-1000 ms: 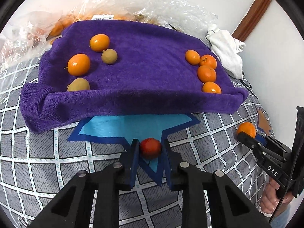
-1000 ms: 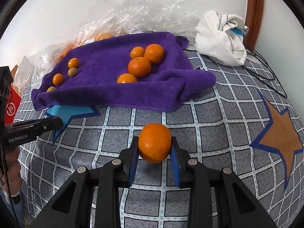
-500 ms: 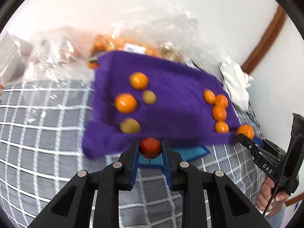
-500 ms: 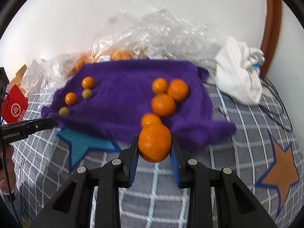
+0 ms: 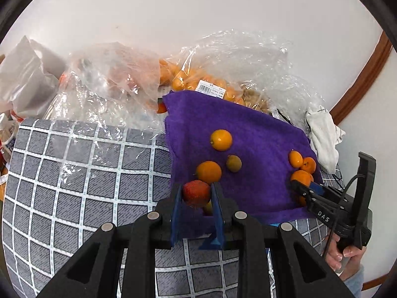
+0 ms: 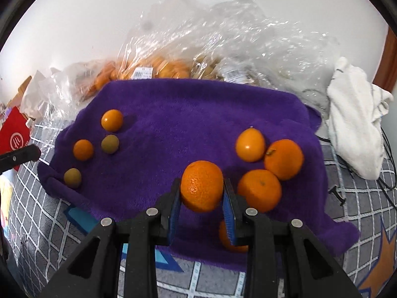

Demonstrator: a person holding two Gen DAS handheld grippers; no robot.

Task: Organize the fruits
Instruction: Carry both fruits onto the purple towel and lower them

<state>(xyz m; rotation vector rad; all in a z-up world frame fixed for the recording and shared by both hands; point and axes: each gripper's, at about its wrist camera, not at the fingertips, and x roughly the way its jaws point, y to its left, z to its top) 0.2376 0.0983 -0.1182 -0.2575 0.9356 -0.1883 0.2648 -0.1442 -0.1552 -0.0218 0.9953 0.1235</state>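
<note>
**Mia:** Grippers first! What do they hold?

**Ben:** Left gripper is squeezed tight on a small red fruit. Right gripper is squeezed tight on a big orange. Both fruits are up in the air, over the near edge of the purple towel.

**Mia:** Where should they go?

**Ben:** I think like goes with like. Big oranges sit together on the right side of the towel. Little round fruits sit on the left side. So the orange should go down softly next to its friends, low, then let go, so it does not roll.

**Mia:** And the red one?

**Ben:** No other red fruit is on the towel, so an empty spot may be best.

**Mia:** Anything in the way?

**Ben:** One orange lies right under the right gripper, partly hidden. A small orange sits just behind the red fruit. Crinkly plastic bags of fruit lie behind the towel, and a white cloth sits beside it.
</note>
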